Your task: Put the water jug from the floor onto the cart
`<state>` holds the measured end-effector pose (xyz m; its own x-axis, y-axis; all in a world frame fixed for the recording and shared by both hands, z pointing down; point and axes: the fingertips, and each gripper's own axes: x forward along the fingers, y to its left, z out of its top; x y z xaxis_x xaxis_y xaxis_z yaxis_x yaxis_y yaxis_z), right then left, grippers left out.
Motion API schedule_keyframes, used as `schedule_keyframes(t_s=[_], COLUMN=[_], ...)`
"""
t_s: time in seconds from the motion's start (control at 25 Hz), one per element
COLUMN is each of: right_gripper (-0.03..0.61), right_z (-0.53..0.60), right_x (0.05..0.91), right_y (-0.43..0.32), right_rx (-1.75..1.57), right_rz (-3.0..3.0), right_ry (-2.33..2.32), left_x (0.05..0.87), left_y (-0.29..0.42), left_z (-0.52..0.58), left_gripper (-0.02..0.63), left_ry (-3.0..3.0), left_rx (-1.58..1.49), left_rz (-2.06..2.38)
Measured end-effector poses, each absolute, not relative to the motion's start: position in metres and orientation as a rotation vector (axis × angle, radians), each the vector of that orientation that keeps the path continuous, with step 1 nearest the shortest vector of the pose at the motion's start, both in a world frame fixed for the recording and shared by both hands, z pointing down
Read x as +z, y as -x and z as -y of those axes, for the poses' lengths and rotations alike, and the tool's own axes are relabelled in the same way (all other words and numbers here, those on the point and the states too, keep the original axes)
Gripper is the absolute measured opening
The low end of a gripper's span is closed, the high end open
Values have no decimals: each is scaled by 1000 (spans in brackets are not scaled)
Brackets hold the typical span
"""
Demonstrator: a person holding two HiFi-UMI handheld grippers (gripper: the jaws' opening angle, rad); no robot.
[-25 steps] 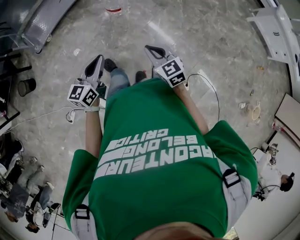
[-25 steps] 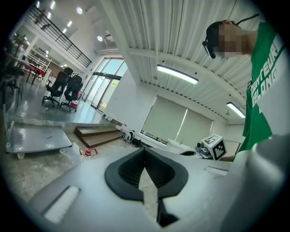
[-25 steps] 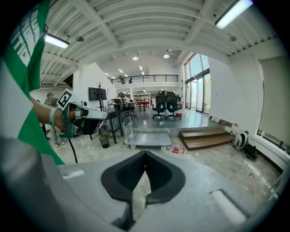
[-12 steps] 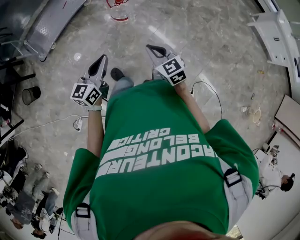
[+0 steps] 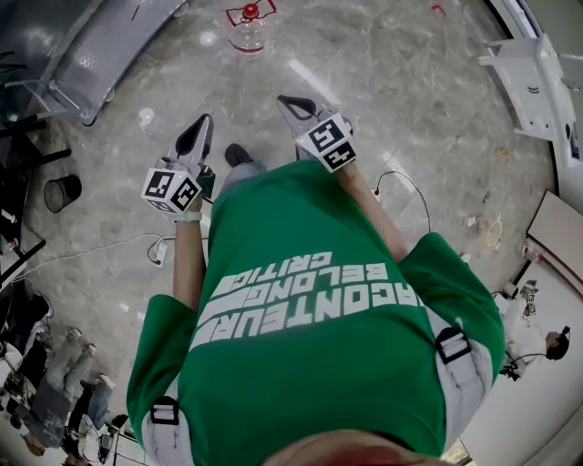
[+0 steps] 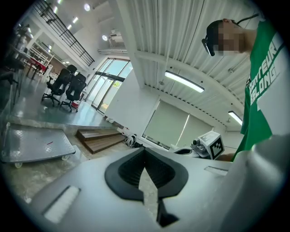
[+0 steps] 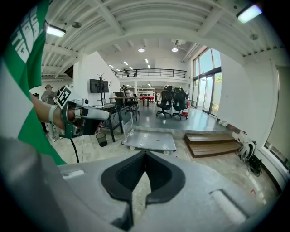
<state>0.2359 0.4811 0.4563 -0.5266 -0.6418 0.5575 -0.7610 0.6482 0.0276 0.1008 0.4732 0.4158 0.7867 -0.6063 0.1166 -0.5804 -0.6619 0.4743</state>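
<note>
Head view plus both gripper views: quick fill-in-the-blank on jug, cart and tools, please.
1. The water jug stands on the ___, not on the cart.
2. The jug's top is coloured ___.
3. The left tool has its jaws ___.
4. Between the jaws of the right tool there is ___.

Missing words: floor; red; shut; nothing

The marble floor (image 5: pixel 410 91) carries a water jug (image 5: pixel 247 35), cart (image 5: pixel 105 50) and bin (image 5: pixel 62 192)
</note>
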Motion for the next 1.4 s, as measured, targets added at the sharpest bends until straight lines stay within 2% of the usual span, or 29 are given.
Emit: schedule_keyframes(t_s=[0.4,1.04,1.4], right_gripper=[-8,-8,-7], right_z=[-466,-387,-290], right_x=[469,478,471], right_y=[-189,-168,-203], right_rx=[295,287,286], right_rz=[2315,2388,2395], right_ry=[-1023,-911,-956], left_x=[425,428,421], left_y=[-61,-58,-93], left_z=[-452,-391,-297], left_gripper=[11,11,11], left_ry=[-2456,-2427,-2467], left_rx=[-104,-83,-51], left_rz=[875,952,921])
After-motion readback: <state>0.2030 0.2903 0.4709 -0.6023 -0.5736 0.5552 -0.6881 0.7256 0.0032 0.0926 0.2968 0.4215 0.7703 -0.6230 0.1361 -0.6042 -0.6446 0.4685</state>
